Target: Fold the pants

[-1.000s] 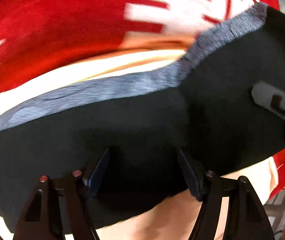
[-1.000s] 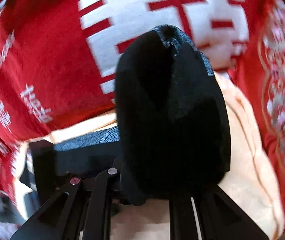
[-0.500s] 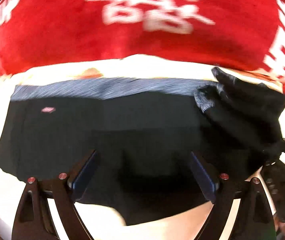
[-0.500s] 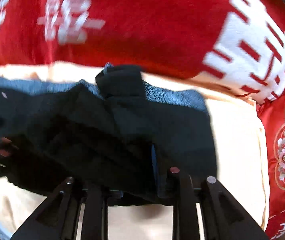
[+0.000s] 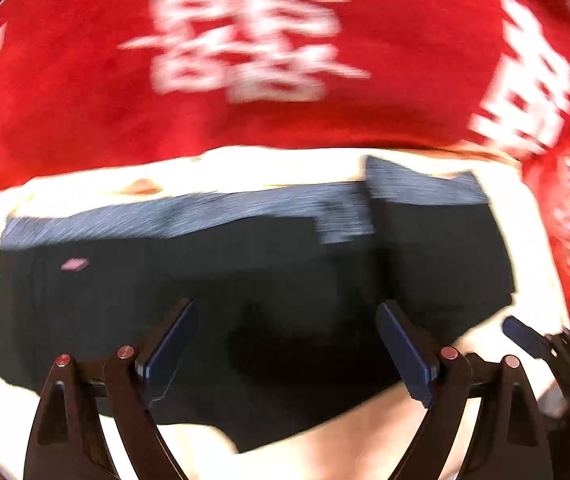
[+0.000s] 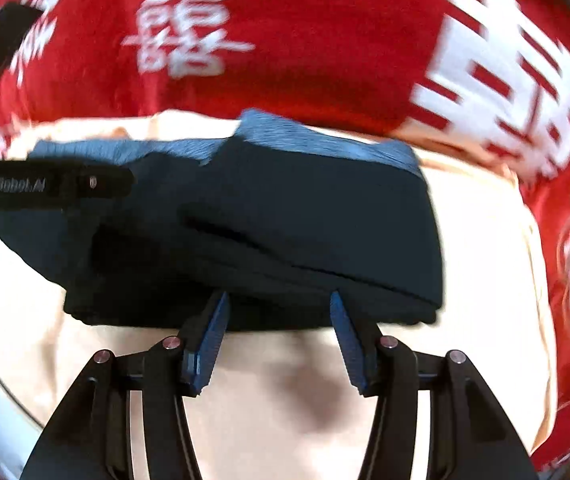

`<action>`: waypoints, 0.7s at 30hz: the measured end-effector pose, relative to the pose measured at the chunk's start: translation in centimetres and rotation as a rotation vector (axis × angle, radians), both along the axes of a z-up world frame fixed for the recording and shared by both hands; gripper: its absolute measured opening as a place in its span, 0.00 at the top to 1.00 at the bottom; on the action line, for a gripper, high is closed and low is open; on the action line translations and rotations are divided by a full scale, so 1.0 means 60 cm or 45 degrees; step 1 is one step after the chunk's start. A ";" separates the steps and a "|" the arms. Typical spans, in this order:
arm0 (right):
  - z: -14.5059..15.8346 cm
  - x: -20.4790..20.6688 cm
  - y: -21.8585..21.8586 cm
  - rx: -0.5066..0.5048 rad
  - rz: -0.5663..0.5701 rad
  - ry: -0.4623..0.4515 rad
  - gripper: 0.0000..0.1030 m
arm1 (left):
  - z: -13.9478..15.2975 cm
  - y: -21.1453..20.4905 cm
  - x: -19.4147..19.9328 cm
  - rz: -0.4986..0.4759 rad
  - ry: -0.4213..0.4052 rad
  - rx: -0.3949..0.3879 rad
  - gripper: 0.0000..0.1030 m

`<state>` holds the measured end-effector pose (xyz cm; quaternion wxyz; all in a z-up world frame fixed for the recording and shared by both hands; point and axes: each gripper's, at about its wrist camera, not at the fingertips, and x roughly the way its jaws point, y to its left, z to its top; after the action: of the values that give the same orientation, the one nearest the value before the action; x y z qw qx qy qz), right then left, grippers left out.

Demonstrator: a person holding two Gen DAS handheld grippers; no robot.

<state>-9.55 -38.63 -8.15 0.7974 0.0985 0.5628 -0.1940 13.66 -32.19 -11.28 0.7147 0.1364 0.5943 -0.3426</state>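
The dark pants (image 6: 269,224) lie on the cream sheet (image 6: 481,264) of the bed with one side folded over — so the right claw (image 6: 277,340), its jaws just opened, holds nothing, and the left claw (image 5: 285,356) hangs spread wide above them.

You see black pants (image 6: 285,220) with a speckled blue-grey waistband (image 6: 325,140); a cream sheet (image 6: 465,260) beneath; a red blanket (image 6: 325,40) bearing white characters; your tongs' blue pads (image 6: 209,340).
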 end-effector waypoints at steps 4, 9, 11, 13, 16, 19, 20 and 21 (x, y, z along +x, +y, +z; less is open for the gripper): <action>0.008 -0.040 -0.055 0.058 -0.125 0.013 0.45 | 0.000 -0.072 -0.030 -0.092 0.110 -0.089 0.12; 0.003 -0.073 -0.098 0.152 -0.242 0.009 0.45 | -0.022 -0.117 -0.020 -0.055 0.198 -0.106 0.22; 0.002 -0.079 -0.106 0.175 -0.255 -0.004 0.45 | -0.031 -0.114 -0.018 -0.040 0.253 -0.104 0.25; -0.005 -0.079 -0.110 0.187 -0.259 -0.011 0.45 | -0.038 -0.116 -0.023 -0.042 0.260 -0.086 0.30; -0.010 -0.086 -0.118 0.208 -0.271 -0.011 0.45 | -0.044 -0.126 -0.039 -0.069 0.273 -0.043 0.62; -0.010 -0.094 -0.127 0.239 -0.294 -0.009 0.50 | -0.037 -0.130 -0.047 -0.077 0.363 -0.107 0.96; -0.007 -0.098 -0.131 0.246 -0.301 -0.011 0.50 | -0.019 -0.124 -0.051 -0.089 0.350 -0.149 0.96; -0.002 -0.101 -0.135 0.247 -0.306 -0.014 0.50 | -0.007 -0.121 -0.055 -0.105 0.320 -0.155 0.96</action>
<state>-15.64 -46.71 -8.29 0.7584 0.2429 0.5586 -0.2321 10.35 -39.46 -11.73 0.6270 0.0732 0.6511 -0.4214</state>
